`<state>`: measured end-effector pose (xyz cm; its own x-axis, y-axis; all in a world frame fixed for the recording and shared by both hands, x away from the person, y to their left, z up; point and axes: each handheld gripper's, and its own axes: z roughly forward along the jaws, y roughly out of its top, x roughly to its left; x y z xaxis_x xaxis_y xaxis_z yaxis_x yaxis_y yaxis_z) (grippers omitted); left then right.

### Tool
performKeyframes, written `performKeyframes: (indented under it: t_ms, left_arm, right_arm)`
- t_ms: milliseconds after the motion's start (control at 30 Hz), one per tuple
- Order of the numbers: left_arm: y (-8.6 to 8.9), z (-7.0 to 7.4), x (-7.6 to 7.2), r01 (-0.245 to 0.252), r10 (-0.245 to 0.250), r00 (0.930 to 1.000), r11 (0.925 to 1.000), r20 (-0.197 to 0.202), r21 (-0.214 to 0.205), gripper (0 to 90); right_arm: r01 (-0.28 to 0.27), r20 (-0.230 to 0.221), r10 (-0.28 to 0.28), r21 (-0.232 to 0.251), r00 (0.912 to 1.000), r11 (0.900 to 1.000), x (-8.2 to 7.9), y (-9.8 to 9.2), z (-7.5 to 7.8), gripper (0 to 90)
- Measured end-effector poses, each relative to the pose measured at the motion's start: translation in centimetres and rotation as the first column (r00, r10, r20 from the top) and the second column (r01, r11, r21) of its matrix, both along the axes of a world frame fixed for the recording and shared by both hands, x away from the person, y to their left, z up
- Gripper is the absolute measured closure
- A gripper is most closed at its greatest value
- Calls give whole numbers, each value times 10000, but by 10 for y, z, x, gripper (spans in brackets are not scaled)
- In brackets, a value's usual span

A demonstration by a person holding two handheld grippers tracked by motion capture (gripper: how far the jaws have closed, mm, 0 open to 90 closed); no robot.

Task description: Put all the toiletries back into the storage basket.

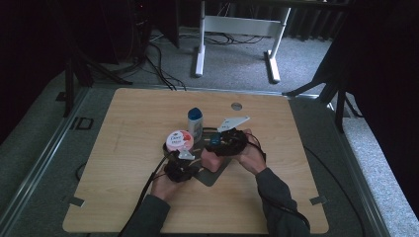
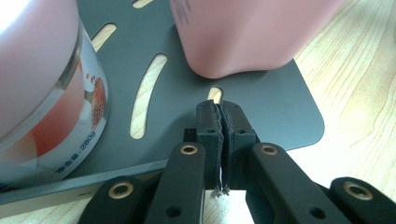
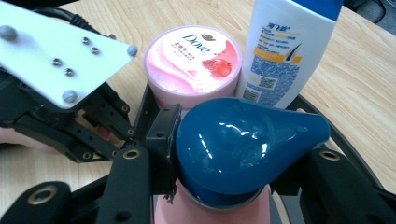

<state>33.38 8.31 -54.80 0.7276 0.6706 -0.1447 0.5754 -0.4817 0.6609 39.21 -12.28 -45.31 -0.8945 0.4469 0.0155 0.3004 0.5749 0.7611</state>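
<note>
A pink bottle point(image 1: 211, 159) with a dark blue cap point(image 3: 243, 144) stands on a dark grey slotted plate point(image 2: 271, 107). My right gripper point(image 3: 240, 161) is shut on it at the cap and neck. Just beyond stand a round pink Dove jar point(image 3: 194, 60) and a white shampoo bottle point(image 3: 287, 51) with a blue cap. My left gripper point(image 2: 220, 112) is shut with nothing between its jaws, low over the plate's near edge. The jar point(image 2: 42, 93) is at its left and the pink bottle's base point(image 2: 243, 32) just ahead.
The plate lies mid-table on a light wooden tabletop point(image 1: 128, 123). Black cables trail from both grippers toward the front edge. A small round hole point(image 1: 236, 105) sits near the table's back edge. The left gripper's white top plate point(image 3: 51, 51) is close to the right gripper.
</note>
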Motion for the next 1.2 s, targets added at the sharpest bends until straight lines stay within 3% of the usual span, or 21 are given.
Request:
performKeyframes:
  t_ms: [1200]
  left_arm:
    - [1, -1, 1, 29, -29, 10000, 10000, -2, -56, 880]
  right_arm:
    - [599, -90, -598, 85, 9982, 9982, 31, 7, -4, 530]
